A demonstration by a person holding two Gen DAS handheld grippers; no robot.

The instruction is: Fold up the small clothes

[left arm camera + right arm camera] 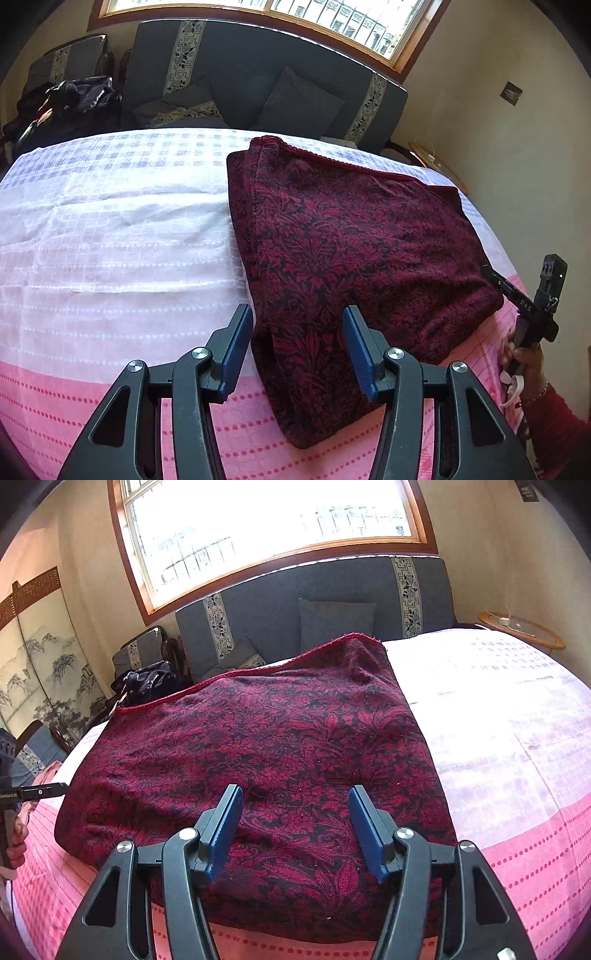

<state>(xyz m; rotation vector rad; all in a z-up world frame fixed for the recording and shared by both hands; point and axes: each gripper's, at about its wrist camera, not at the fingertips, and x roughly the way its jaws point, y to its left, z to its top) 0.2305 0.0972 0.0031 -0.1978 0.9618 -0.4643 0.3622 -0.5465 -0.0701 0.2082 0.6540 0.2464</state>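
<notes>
- The left gripper stands with its two blue-padded fingers spread wide; the near left corner of the dark red garment lies between them, and neither pad pinches it.
- The right gripper is spread just as wide above the near edge of the garment, holding nothing. Whether its pads brush the cloth I cannot tell.
- In the left wrist view the right gripper shows at the garment's right edge, its dark tip right at the fabric, a hand wrapped round the handle.
- In the right wrist view part of the left gripper pokes in beside the garment's left edge, and its fingertips cannot be made out there.
- One garment only: a maroon piece with a black leaf pattern and a red trimmed edge along its far side, lying flat in a rough rectangle.
- Two grippers, each with two fingers.
- The garment lies on a bed covered by a checked bedspread, pink under and nearer than the garment, white to lilac beyond it.
- Beyond the garment stands a grey sofa with patterned stripes and grey cushions, under a wood-framed window.
- Right of the garment, past the bed's corner, is a small round table.
- Left of the garment are a painted folding screen and a heap of dark clothes.
</notes>
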